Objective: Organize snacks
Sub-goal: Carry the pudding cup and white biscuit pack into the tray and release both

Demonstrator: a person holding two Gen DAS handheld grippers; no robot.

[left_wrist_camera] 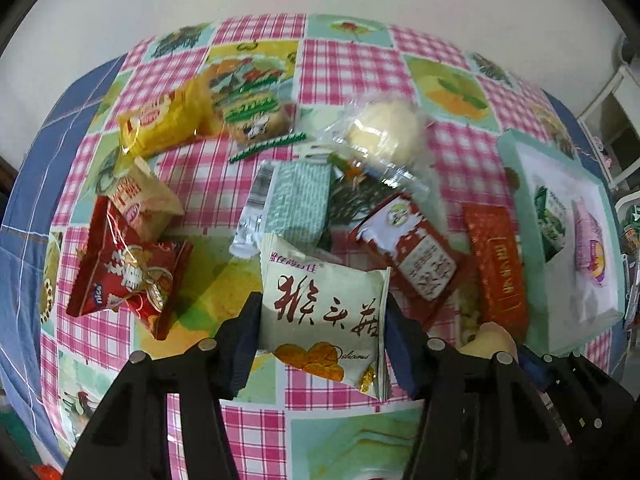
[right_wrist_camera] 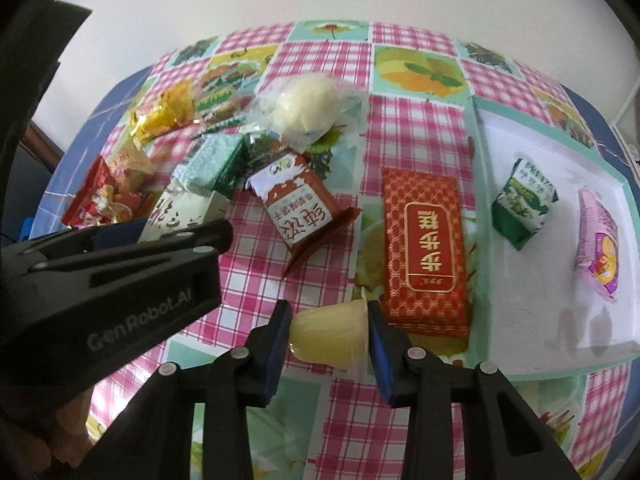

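Snack pile (left_wrist_camera: 256,184) crowds cloth; red box (right_wrist_camera: 426,256) beside tray (right_wrist_camera: 482,184).

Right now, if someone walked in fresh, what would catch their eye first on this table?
Probably the two grips: the left gripper clamps a cream snack packet with red brush lettering, while the right gripper pinches a small pale yellow jelly cup. Next, the loud pink checked tablecloth with its scattered pile of wrappers, and the mint-rimmed white tray on the right holding two packets.
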